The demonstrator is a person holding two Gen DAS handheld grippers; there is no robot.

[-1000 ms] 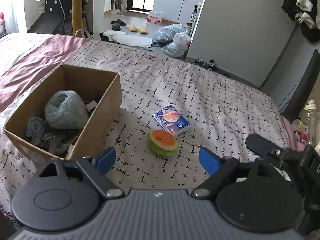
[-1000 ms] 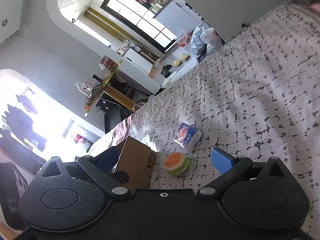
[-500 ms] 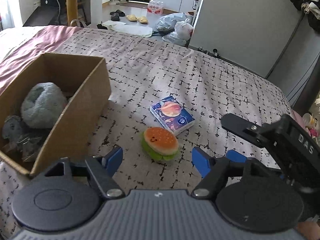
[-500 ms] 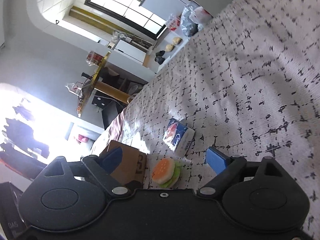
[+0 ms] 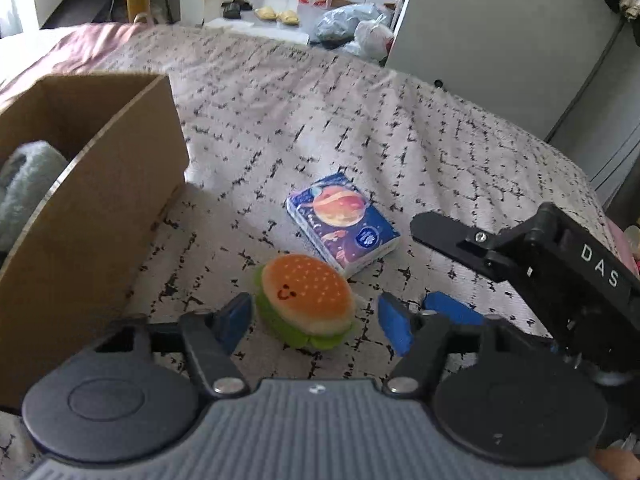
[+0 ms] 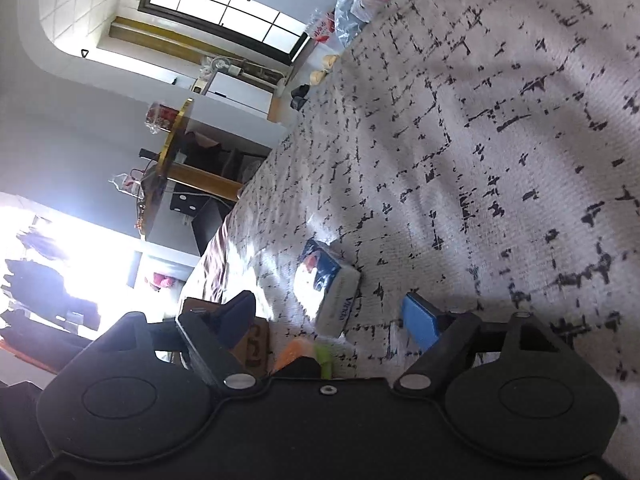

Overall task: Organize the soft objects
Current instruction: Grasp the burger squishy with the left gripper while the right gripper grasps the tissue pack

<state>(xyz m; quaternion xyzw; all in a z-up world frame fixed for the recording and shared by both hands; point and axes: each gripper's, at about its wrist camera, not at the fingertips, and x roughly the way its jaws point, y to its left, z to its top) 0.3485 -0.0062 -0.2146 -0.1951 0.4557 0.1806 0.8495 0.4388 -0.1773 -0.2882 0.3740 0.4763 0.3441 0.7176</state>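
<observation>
Burger plush (image 5: 306, 300), tissue pack (image 5: 344, 226) seemingly touching

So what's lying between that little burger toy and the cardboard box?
Nothing: in the left wrist view, only bare patterned bedspread separates the burger plush from the cardboard box. The tissue pack lies on the burger's other side.

Left gripper (image 5: 314, 320): grey ribbed housing, black disc hubs, silver screws, blue pads. Right gripper (image 6: 332, 312): black body, blue pads, white "DAS" lettering.
</observation>
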